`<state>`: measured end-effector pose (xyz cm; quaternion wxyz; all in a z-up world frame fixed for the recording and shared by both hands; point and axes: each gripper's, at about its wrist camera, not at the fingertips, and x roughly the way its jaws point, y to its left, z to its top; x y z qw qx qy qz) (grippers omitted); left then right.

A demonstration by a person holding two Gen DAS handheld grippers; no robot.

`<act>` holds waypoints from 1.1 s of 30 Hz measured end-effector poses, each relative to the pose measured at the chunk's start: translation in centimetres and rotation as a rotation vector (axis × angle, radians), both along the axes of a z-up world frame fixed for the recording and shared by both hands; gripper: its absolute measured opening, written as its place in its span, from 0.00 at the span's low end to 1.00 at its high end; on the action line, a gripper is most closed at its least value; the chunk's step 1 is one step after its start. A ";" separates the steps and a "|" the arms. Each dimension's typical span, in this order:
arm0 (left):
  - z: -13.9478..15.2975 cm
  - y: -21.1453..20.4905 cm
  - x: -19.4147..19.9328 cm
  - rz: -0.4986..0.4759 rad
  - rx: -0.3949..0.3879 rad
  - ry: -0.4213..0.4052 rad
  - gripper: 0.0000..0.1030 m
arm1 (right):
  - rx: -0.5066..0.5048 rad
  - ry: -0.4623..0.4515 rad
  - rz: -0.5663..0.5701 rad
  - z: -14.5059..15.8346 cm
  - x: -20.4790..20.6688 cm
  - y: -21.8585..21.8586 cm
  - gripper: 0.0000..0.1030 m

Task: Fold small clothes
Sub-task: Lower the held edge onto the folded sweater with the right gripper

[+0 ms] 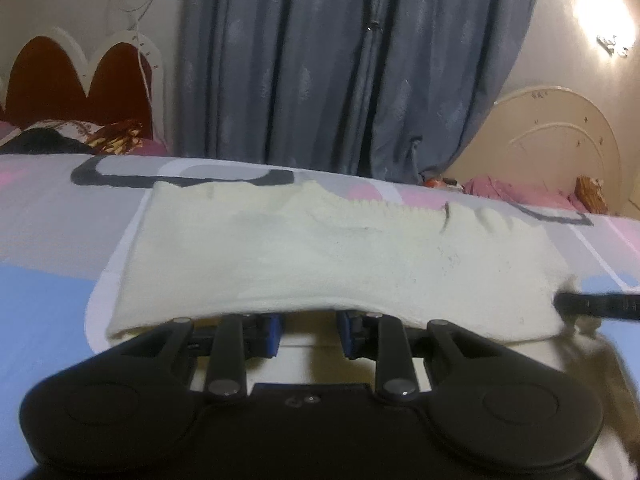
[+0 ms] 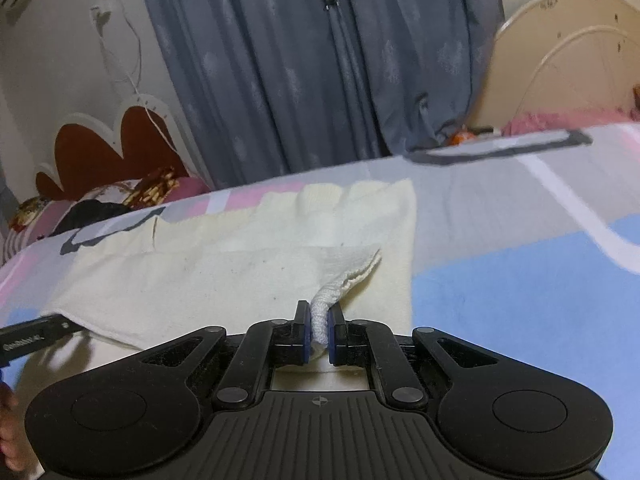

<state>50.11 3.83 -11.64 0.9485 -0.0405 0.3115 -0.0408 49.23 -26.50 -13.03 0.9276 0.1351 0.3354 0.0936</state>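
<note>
On patterned bedspread (image 1: pixel 48 280), near edge: cream knitted garment (image 1: pixel 320 256) lies flat. Right gripper (image 2: pixel 319 330) clenched on bunched hem corner. Left gripper (image 1: pixel 306 334) under near hem, fabric draped over fingers; grip indeterminate. Step: first fold. Next: lift both corners evenly toward far edge.

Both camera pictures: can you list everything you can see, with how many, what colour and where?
cream cloth: one, cream, spread on the bedsheet
bedsheet: one, grey, pink and blue, under the cloth
curtain: one, grey-blue, behind the bed
red headboard: one, dark red with white edge, far left
cream headboard: one, cream, far right
wall lamp: one, glowing, upper right
left hand-held gripper: one, black, blue pads, fingertips under the cloth's near edge
right hand-held gripper: one, black, pinching a cloth corner
</note>
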 end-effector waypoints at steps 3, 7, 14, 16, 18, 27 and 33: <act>-0.3 -0.6 -0.7 -0.014 0.037 0.001 0.27 | -0.006 -0.019 0.023 0.9 0.5 0.3 0.05; 0.0 -1.9 -1.0 -0.061 0.033 -0.017 0.28 | 0.005 -0.105 0.062 4.3 0.9 1.3 0.05; 0.1 1.5 -0.1 0.141 0.087 -0.026 0.27 | 0.007 -0.354 0.109 12.7 -1.1 1.7 0.05; -0.6 2.5 -1.0 0.141 0.059 -0.031 0.27 | -0.044 -0.296 0.095 10.2 -0.8 1.6 0.05; -0.4 2.2 -1.4 0.119 0.086 -0.030 0.29 | -0.087 -0.049 0.057 4.3 1.3 1.4 0.05; -0.4 2.2 -4.0 0.088 0.085 -0.012 0.37 | -0.045 0.000 0.022 0.2 -0.1 0.8 0.05; -0.4 2.6 -3.8 0.080 0.091 -0.004 0.40 | -0.076 -0.061 0.025 2.8 0.5 0.4 0.05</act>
